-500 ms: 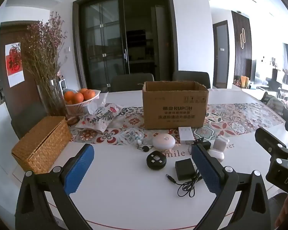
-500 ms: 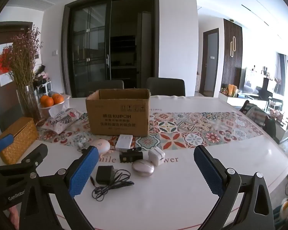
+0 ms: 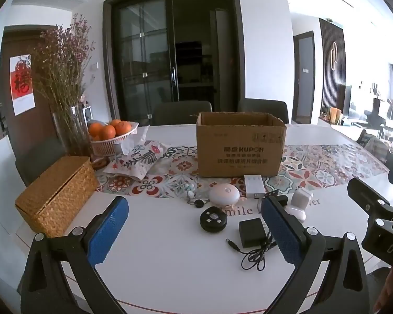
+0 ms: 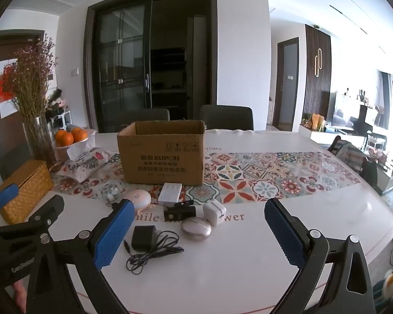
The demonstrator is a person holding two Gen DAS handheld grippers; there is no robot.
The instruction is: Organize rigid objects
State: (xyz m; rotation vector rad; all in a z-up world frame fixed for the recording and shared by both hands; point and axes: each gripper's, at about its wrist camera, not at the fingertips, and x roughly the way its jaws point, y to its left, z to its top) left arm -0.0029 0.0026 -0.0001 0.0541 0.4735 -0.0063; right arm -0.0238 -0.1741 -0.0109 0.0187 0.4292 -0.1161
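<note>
Rigid objects lie clustered on the white table [image 4: 222, 261], just in front of the open cardboard box [image 4: 162, 162]. From left to right in the right wrist view we see a pale pink dome [image 4: 138, 199], a black power adapter [image 4: 143, 238] with its loose coiled cable, a white ribbed rectangular box [image 4: 170, 192], a small black oblong device [image 4: 179, 212], a pinkish oval case [image 4: 195, 229] and a white cube plug [image 4: 214, 212]. The left wrist view adds a round black puck [image 3: 213, 219] at 7 o'clock from the dome, and a small black bead on a cord [image 3: 198, 203] just beside it.

Around them, from the left: one woven basket [image 3: 57, 196], one glass vase of dried flowers [image 3: 70, 130], one bowl of oranges [image 3: 112, 136], and one floral tissue pouch [image 3: 138, 161] on the patterned runner [image 4: 275, 180]. Two dark chairs [image 4: 226, 117] stand behind the table at 12 o'clock.

Nothing lies over the cluster; the box's front wall rises right behind the white ribbed box.

We hold our left gripper [image 3: 195, 233] spread fully wide and empty, above the table, the puck and adapter showing between its blue pads. Our right gripper [image 4: 197, 235] is likewise spread wide with nothing in it; the adapter, oval case and cube show between its fingers.
</note>
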